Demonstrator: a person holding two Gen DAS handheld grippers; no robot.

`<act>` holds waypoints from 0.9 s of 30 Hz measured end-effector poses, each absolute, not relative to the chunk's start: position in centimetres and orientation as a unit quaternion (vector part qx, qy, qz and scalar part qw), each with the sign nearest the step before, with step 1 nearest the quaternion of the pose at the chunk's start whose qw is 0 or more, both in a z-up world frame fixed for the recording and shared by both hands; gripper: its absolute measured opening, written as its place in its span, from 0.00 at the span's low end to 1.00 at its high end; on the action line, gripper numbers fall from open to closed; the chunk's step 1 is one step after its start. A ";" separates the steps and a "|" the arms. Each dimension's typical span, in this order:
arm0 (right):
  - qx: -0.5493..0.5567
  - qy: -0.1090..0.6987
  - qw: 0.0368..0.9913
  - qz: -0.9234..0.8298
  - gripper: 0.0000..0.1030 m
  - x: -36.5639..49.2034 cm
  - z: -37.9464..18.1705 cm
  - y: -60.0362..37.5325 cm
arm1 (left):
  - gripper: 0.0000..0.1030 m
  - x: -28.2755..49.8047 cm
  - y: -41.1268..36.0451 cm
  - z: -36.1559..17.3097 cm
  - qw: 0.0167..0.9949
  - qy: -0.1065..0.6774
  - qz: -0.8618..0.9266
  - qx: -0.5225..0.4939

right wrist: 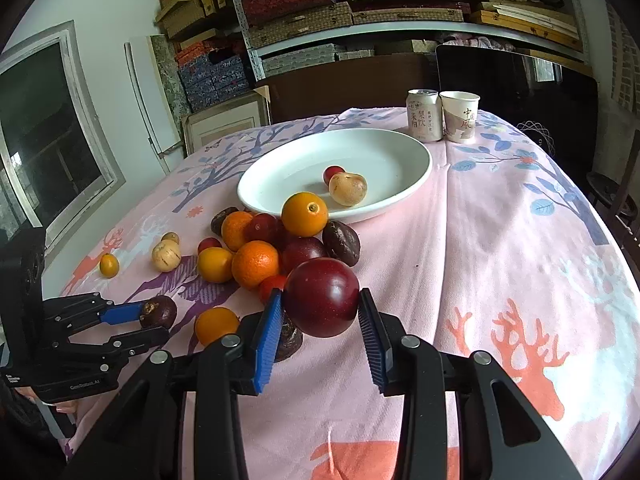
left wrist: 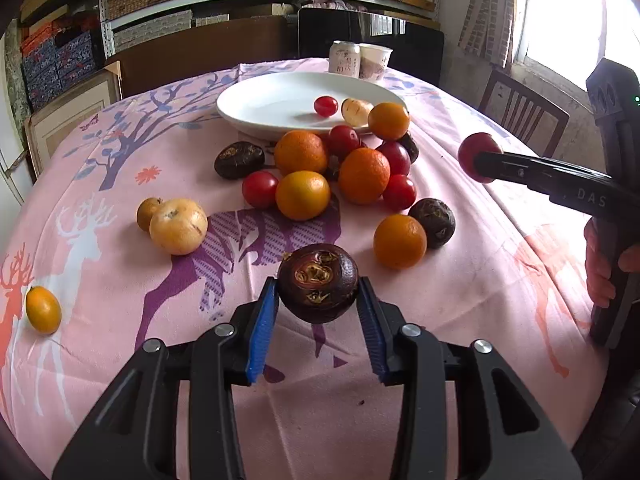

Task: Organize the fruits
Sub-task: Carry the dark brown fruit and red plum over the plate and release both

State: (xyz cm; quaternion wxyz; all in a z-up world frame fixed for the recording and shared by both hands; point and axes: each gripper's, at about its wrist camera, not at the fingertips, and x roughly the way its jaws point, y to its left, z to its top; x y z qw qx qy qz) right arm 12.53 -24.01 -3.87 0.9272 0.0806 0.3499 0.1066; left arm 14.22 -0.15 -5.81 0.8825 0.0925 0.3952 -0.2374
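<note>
Blue ribbed pads line both grippers. In the left wrist view, the left gripper [left wrist: 318,300] sits at lower centre of the frame, its jaws closed on a dark purple-brown fruit [left wrist: 318,283] with tan scarring; the fruit appears raised above the pink printed tablecloth [left wrist: 460,312]. In the right wrist view, the right gripper [right wrist: 320,312] occupies lower centre, its jaws clamped on a dark red plum [right wrist: 321,297], with both pads touching the plum's sides.

A white plate [right wrist: 392,160] lies in the upper middle of the right wrist frame. It contains a small red fruit [right wrist: 333,173] and a pale yellow fruit [right wrist: 348,188], which touch each other. Just in front of the plate's near rim lies a loose pile of fruit [left wrist: 340,168] made up of oranges, red fruits and dark brown fruits. One orange [left wrist: 389,121] rests against the plate rim.

At left of the left wrist frame, a large pale fruit [left wrist: 179,226] touches a smaller brownish one [left wrist: 148,213]. A small yellow-orange fruit [left wrist: 43,309] lies alone near the far left edge.

Behind the plate stand a drink can [right wrist: 424,115] and a paper cup [right wrist: 460,117], side by side.
</note>
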 end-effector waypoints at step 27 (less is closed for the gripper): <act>0.035 0.336 0.935 0.112 0.37 17.2 2.9 -22.2 | 0.38 18.2 -2.2 4.0 0.948 0.256 -0.144 0.119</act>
